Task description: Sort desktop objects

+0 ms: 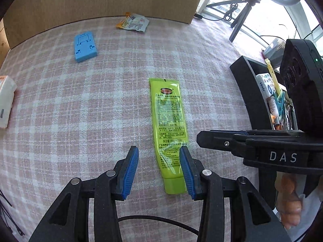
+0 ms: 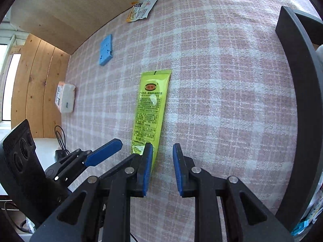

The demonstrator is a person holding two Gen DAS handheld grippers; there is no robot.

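A lime-green tube (image 1: 168, 119) lies flat on the pink checked cloth, its cap toward me. My left gripper (image 1: 158, 148) hovers over the tube's cap end, open; its right pad covers the tube's edge and nothing is gripped. My right gripper (image 2: 163, 145) is open and empty just right of the tube (image 2: 150, 109), and its left pad overlaps the tube's lower corner. In the left wrist view the right gripper's body (image 1: 272, 151) crosses in from the right, a hand behind it. One blue finger (image 2: 105, 153) of the left gripper shows in the right wrist view.
A blue flat plastic stand (image 1: 84, 46) and a snack sachet (image 1: 133, 23) lie at the back near a cardboard wall. A white tissue pack (image 1: 6, 100) sits far left. A black bin (image 1: 248, 84) on the right holds several small items. A tripod (image 1: 240, 20) stands beyond.
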